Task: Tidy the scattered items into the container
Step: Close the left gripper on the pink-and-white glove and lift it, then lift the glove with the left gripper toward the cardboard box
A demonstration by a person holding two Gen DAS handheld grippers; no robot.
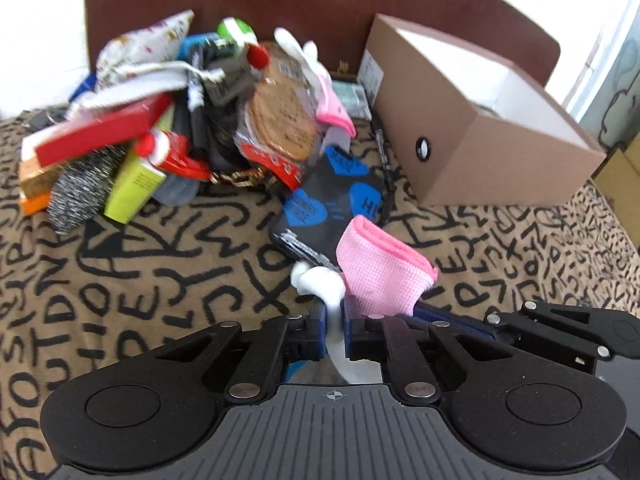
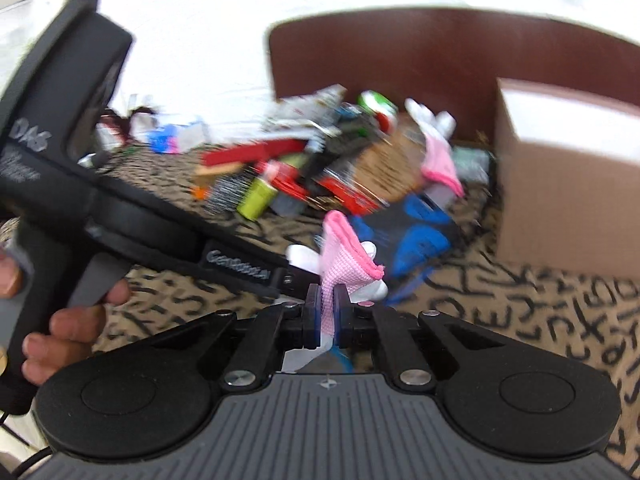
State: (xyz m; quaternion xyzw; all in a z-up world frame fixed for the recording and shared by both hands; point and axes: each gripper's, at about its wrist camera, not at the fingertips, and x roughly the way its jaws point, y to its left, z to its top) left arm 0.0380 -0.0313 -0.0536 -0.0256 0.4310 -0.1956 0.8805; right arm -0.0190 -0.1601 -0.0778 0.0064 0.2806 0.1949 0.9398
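Both grippers hold one pink and white glove above the patterned cloth. My left gripper (image 1: pixel 334 322) is shut on its white finger part (image 1: pixel 318 280); the pink cuff (image 1: pixel 380 272) sticks up to the right. My right gripper (image 2: pixel 328 312) is shut on the pink cuff (image 2: pixel 344 260), close beside the left gripper's body (image 2: pixel 120 208). The open brown cardboard box (image 1: pixel 480 120) stands at the right, also in the right wrist view (image 2: pixel 568 184). A pile of scattered items (image 1: pixel 168 120) lies at the back left.
A black pouch with blue hearts (image 1: pixel 332 200) lies just beyond the glove. A second pink and white glove (image 1: pixel 324 80) rests on a cookie pack (image 1: pixel 280 116). A black marker (image 1: pixel 382 160) lies by the box. A dark red chair back (image 1: pixel 320 8) stands behind.
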